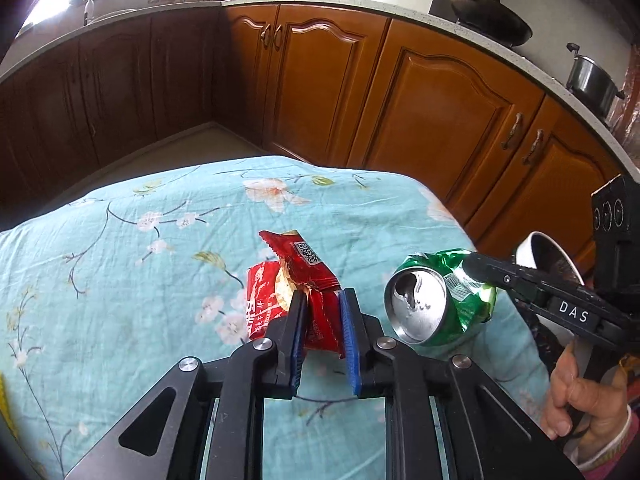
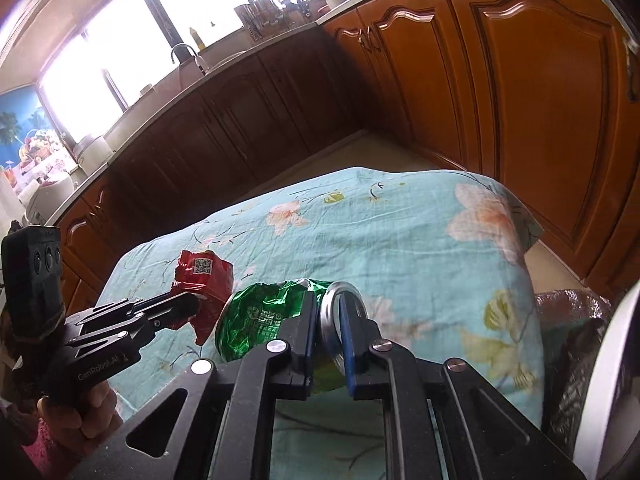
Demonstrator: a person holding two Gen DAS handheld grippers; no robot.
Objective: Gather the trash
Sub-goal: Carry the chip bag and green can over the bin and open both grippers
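**A:** What have you got in each hand?

**B:** Your left gripper [image 1: 323, 300] is clenched on the red snack wrapper [image 1: 316, 280], pinching it near the torn lower end and holding it above the floral tablecloth [image 1: 140, 280]. Your right gripper [image 2: 329, 320] is clamped across the open end of the crushed green can [image 2: 264, 320], one finger on the dented wall and the other reaching over the silver lid rim. The can looks lifted off the cloth too.

**A:** How will they handle?

**B:** I'd judge the wrapper to be nearly weightless, limp and slick foil. It will flop and could slide out of the pads, so keep hold of a folded, doubled part instead of a single edge. The can is light and empty-looking, already creased, so its wall gives under pressure. The lid rim is its stiffest part, and your hold there looks sensible. Watch the drinking hole, since leftover drops may spill if you tip it.

**A:** How many pieces of trash?

**B:** One can for certain. The red foil could be one wrapper or two, because a second flat red piece sits just beside the gripped one and I cannot tell whether they are joined. To your right is one white bin [image 2: 612, 360] with a dark liner, near the table edge.
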